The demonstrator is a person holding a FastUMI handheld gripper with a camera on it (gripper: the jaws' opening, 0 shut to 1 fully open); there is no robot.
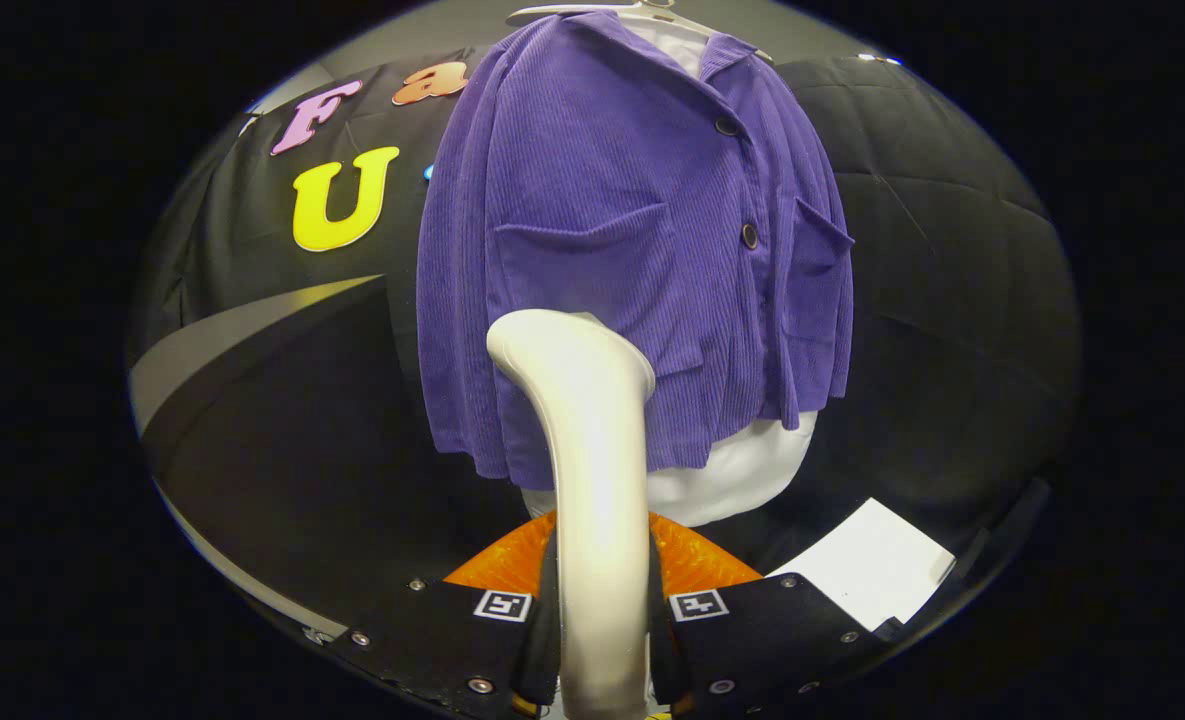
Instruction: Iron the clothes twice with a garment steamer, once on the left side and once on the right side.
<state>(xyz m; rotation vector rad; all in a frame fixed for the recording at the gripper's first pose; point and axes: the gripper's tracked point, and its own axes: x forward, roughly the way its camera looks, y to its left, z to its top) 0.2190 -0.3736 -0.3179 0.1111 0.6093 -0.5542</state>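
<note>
The gripper (602, 610) was closed on the steamer (592, 480), one finger pressed to each side of its pale handle, which ran up between them from the near edge. The handle rose upright and then bent to the left at its top, ending in a rounded head (552, 345). That head stood in front of the lower part of the jacket (612, 250); whether it touched the cloth could not be told.

The jacket, a purple ribbed one, hung on a pale hanger (592, 12) just beyond the fingers, front facing the camera. It had a collar at the top, two dark buttons (749, 236) down its right-of-middle closure, and a patch pocket (582, 260) on each side. The steamer's head sat below the left pocket, on the jacket's left half as seen. A white garment (742, 475) showed under the jacket's hem and at the neck.

An orange part (697, 560) lay just behind the fingers on both sides of the handle. To the right, near the right finger, a white sheet (877, 575) lay flat on the dark surface (282, 450). A pale strip (212, 350) crossed the far left, below the booth wall.
</note>
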